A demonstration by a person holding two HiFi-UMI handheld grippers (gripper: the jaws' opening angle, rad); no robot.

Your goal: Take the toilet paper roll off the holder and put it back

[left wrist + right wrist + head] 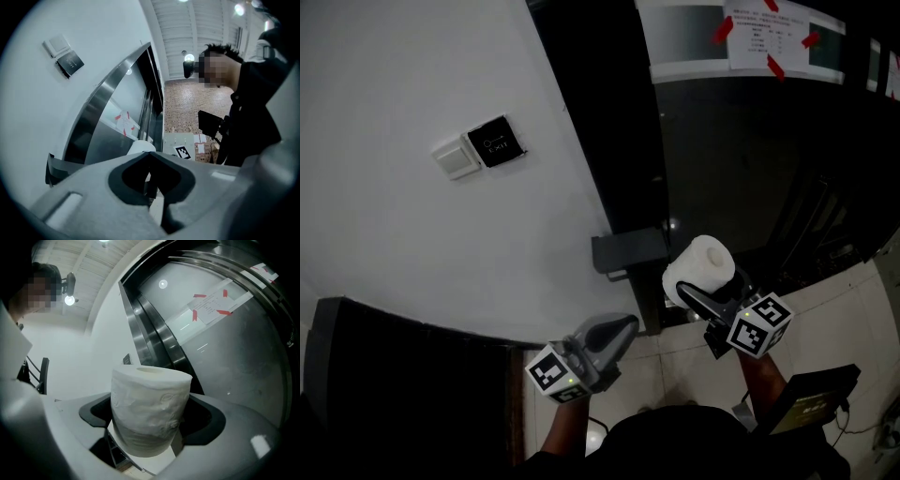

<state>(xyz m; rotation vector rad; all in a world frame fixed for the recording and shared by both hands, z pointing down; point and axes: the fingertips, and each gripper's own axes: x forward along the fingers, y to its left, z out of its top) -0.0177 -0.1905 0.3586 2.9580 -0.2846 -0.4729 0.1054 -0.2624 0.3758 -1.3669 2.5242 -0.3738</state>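
The white toilet paper roll (701,267) stands upright between the jaws of my right gripper (697,286), which is shut on it. It is held just right of the dark grey holder (628,251) fixed by the door frame, apart from it. In the right gripper view the roll (150,408) fills the gap of the right gripper (152,420). My left gripper (628,324) hangs lower left of the holder, shut with nothing in it. In the left gripper view the tips of the left gripper (150,153) meet, and the roll (140,146) and the holder (58,165) show beyond them.
A white wall switch (455,157) and a black card reader (495,142) sit on the white wall at the left. A dark steel door with a taped paper notice (766,37) is behind the roll. A black box (811,398) lies on the tiled floor.
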